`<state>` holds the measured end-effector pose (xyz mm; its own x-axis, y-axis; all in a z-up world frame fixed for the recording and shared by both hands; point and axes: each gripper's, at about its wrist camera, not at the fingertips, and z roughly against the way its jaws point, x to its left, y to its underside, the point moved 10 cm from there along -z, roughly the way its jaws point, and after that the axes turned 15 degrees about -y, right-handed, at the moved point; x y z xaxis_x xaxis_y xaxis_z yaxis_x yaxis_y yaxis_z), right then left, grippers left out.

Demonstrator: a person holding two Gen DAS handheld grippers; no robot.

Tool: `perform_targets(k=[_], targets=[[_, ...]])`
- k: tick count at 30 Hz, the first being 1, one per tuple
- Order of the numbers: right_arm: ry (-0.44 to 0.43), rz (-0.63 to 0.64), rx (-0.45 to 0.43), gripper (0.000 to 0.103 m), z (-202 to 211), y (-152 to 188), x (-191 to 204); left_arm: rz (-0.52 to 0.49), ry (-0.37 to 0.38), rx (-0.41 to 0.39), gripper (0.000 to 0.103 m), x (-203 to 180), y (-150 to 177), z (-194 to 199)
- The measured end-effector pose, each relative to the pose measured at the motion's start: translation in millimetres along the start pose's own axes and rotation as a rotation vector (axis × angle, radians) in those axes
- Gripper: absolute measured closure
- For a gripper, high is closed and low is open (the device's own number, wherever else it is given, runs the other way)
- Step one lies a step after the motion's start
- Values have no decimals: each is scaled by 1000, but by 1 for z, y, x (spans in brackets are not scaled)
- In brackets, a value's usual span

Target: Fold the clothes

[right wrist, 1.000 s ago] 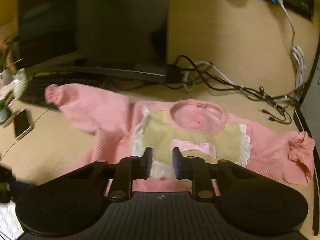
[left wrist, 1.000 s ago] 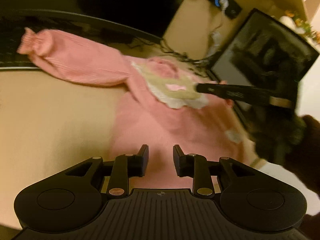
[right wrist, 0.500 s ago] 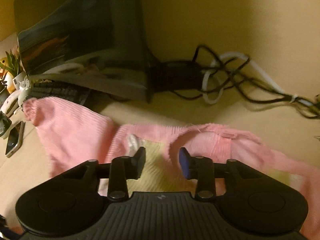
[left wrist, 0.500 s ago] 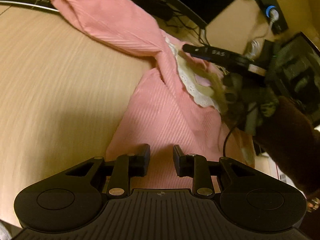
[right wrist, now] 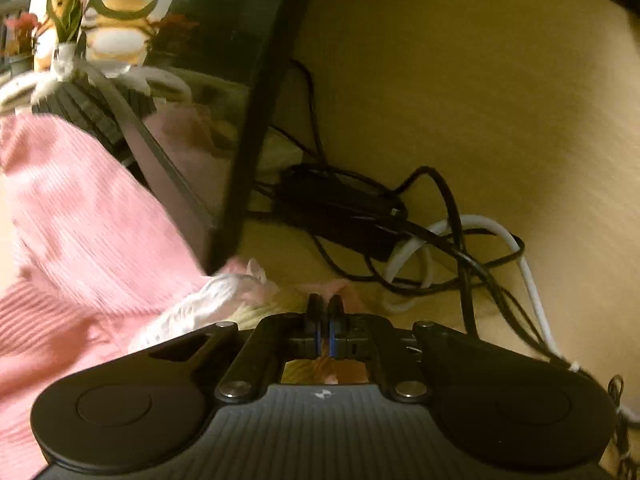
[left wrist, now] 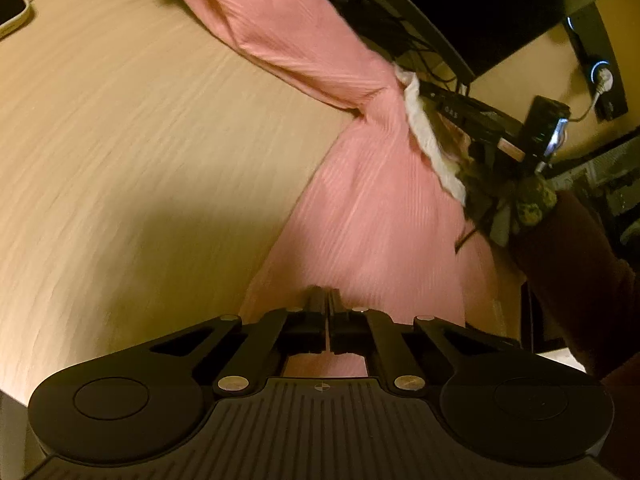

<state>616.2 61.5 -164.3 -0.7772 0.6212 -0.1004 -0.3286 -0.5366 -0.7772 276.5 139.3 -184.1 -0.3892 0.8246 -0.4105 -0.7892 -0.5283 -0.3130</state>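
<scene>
Left wrist view, left claw [left wrist: 328, 300] pinching pink garment [left wrist: 372, 208], right claw [right wrist: 325, 306] pinching its neckline

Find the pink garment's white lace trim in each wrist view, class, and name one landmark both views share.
Left wrist: white lace trim at upper right, beside the right gripper.
Right wrist: lower centre-left, left of the shut fingers.
Shared landmark: the ribbed pink sleeve.
</scene>
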Motion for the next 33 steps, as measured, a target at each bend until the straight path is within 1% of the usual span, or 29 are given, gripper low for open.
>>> perform_targets(k=[2, 4, 5, 6, 7, 8, 9, 10, 11, 12, 14, 16, 20, 22, 23, 26, 29, 31, 32, 33], targets=[[6, 8, 20, 99, -7, 4, 1, -6, 1, 4, 99, 0, 0, 0], [10, -4, 2, 99, -1, 1, 3, -11, 3, 7, 99, 0, 1, 1], [2, -28, -15, 99, 8, -1, 5, -28, 1, 11, 99, 1, 0, 2], [-5, -52, -27, 94, 20, -3, 7, -47, 0, 16, 99, 1, -1, 4], [-8, -75, -38, 91, 33, -4, 9, -66, -1, 20, 96, 1, -1, 6], [-1, -94, -46, 79, 50, -2, 12, -89, 4, 19, 77, -2, -4, 8], [6, -116, -54, 61, 68, 0, 15, -124, 14, 3, 55, -8, -8, 12], [14, -146, -62, 54, 87, 6, 19, -161, 25, -14, 49, -15, -13, 16], [26, -177, -65, 47, 106, 12, 24, -198, 37, -31, 47, -21, -18, 20], [48, -211, -53, 46, 122, 22, 29, -233, 43, -42, 44, -26, -23, 20], [97, -281, -28, 46, 153, 41, 39, -302, 56, -62, 40, -37, -32, 19], [169, -374, 3, 46, 180, 66, 47, -356, 34, -66, 38, -42, -39, 11], [336, -568, 65, 46, 236, 126, 70, -472, 2, -87, 38, -41, -38, 0], [403, -666, 78, 46, 261, 154, 78, -516, 19, -107, 35, -43, -36, 0], [429, -731, 69, 46, 271, 169, 85, -534, 28, -115, 34, -44, -36, 0], [482, -882, 31, 46, 297, 200, 109, -565, 46, -132, 33, -46, -38, -2], [495, -923, 18, 46, 301, 213, 131, -604, 47, -145, 38, -48, -36, -3], [475, -925, 27, 60, 294, 214, 134, -602, 47, -135, 48, -49, -35, -5], [462, -912, 39, 74, 289, 213, 134, -598, 38, -133, 59, -49, -34, -6], [461, -884, 55, 92, 285, 208, 132, -595, 29, -133, 67, -48, -34, -7]])
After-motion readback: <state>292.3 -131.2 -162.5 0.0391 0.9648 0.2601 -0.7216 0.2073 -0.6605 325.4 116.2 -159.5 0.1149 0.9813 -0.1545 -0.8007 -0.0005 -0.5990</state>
